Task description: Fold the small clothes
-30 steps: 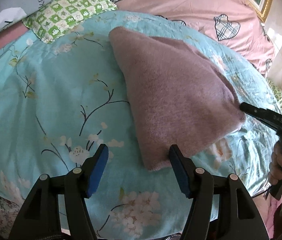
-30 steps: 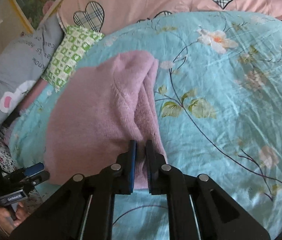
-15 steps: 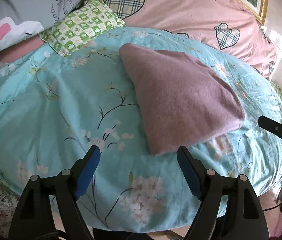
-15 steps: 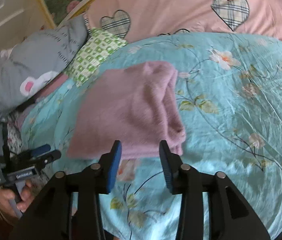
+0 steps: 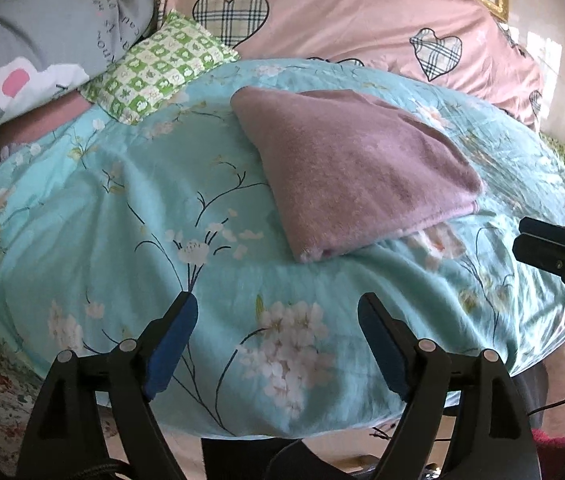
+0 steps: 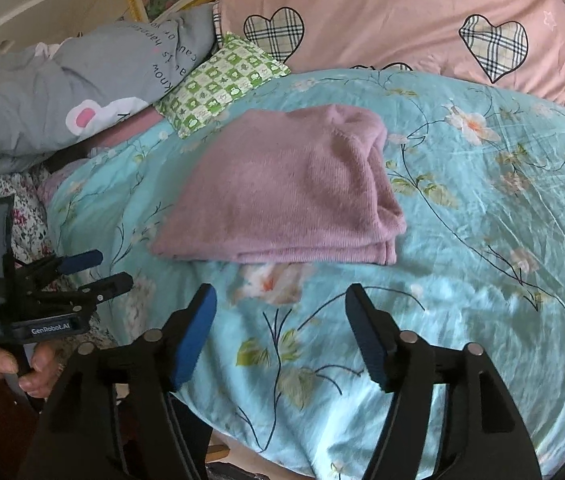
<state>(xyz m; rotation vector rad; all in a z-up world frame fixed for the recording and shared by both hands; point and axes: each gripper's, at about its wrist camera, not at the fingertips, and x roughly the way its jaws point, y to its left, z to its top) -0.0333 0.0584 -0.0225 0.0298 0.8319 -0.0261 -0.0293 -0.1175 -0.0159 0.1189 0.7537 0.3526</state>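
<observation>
The mauve knit garment [image 6: 282, 188] lies folded into a compact stack on the turquoise floral quilt [image 6: 482, 240], at about 12 o'clock from our right gripper [image 6: 280, 332] and 1 o'clock from our left gripper [image 5: 278, 344]. From the right wrist view the layered edges show at the stack's near right corner, roughly aligned.

Judgement: the fold looks complete, and the step in hand is clearing away. To do it well we lift both tools straight off and keep the pads clear of the near hem, since the fuzzy knit would likely catch and drag a layer open. If a check is wanted, a light press on the top layer near the stacked corner should settle it.

Left gripper: jaws spread wide, blue pads [image 5: 170, 344] holding nothing, above bare quilt just short of the garment. Right gripper: jaws likewise wide apart, nothing between them, not touching the cloth. A green checked pillow [image 6: 218, 84] sits at 11 o'clock beyond the garment.
</observation>
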